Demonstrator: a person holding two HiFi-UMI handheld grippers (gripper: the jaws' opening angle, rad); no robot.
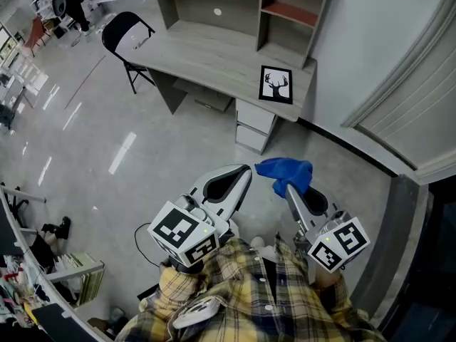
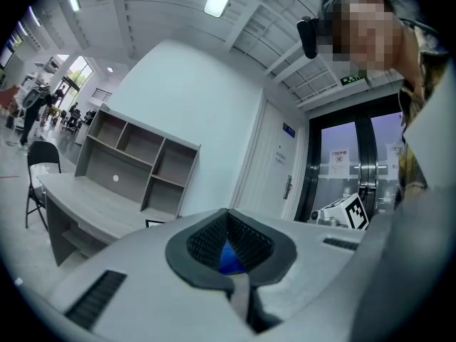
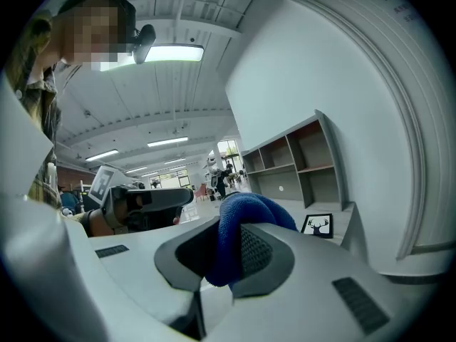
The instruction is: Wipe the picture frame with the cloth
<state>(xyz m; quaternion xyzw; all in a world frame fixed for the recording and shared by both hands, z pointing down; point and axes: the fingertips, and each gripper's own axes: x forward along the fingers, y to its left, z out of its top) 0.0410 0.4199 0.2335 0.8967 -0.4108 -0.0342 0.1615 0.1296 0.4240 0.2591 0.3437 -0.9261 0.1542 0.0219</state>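
A black picture frame [image 1: 276, 85] with a white deer print lies flat near the right end of the grey desk [image 1: 206, 55]; in the right gripper view the frame [image 3: 318, 225] shows small, well ahead. My right gripper [image 1: 293, 189] is shut on a blue cloth [image 1: 285, 174], which bunches over its tips [image 3: 246, 226]. My left gripper [image 1: 242, 174] is shut with nothing in it and hangs level beside the right one. Both grippers hover above the floor, a good way short of the desk.
A black folding chair [image 1: 127, 38] stands at the desk's left end. A shelf unit [image 1: 242, 2] sits on the desk's back. A white drawer cabinet [image 1: 253, 125] is under the desk's right end. A wall and door frame [image 1: 399, 120] run along the right.
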